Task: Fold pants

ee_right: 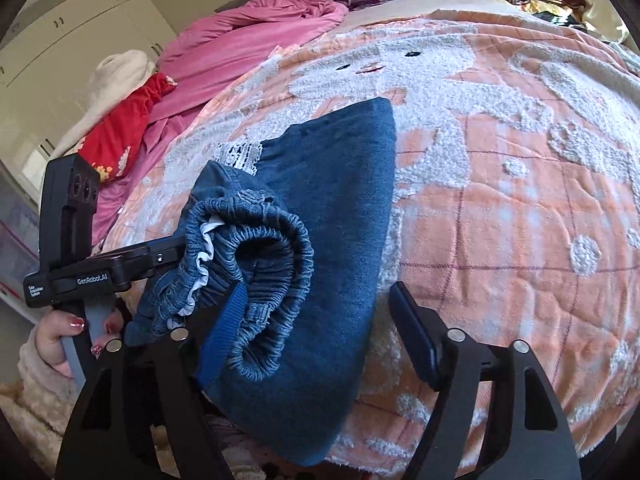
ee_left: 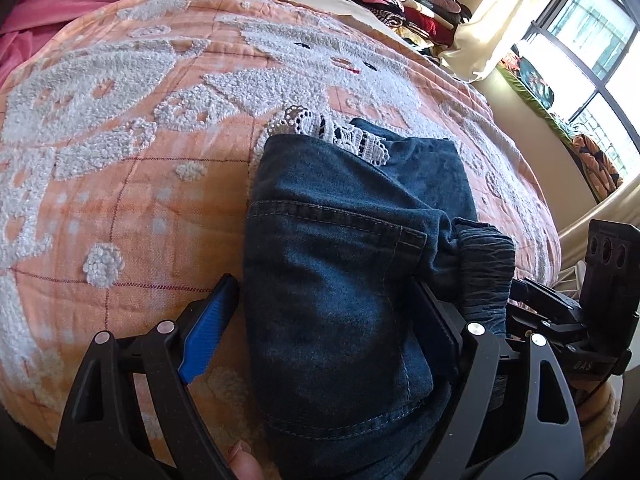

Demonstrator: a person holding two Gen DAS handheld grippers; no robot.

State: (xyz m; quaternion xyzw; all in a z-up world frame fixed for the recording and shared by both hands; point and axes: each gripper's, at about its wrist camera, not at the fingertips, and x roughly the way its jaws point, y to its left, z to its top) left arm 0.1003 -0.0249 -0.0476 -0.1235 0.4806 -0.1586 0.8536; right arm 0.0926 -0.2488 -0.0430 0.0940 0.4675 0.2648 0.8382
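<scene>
Jeans: dark blue denim pants (ee_left: 340,264), folded into a thick bundle, lie on the bed; in the left wrist view they fill the centre and run down to 6 o'clock.
Waistband: the gathered elastic waistband (ee_right: 276,264) curls into a loop at the near end of the bundle, centre-left in the right wrist view.
Lace trim: a strip of white lace (ee_left: 340,132) shows at the far end, toward 12 o'clock.
Bedspread: a peach quilt (ee_left: 120,220) with tufted white bunny figures lies under the jeans.
Left gripper: the left gripper (ee_left: 324,312) has its fingers spread on either side of the bundle; whether the pads press the denim I cannot tell.
Right gripper: the right gripper (ee_right: 316,316) has its fingers spread; the blue pad (ee_right: 224,332) lies against the waistband, the other finger stands clear over the quilt at 4 o'clock.
Background: a pink blanket (ee_right: 240,36) at 11 o'clock, stacked clothes (ee_left: 404,4) at 1 o'clock.
</scene>
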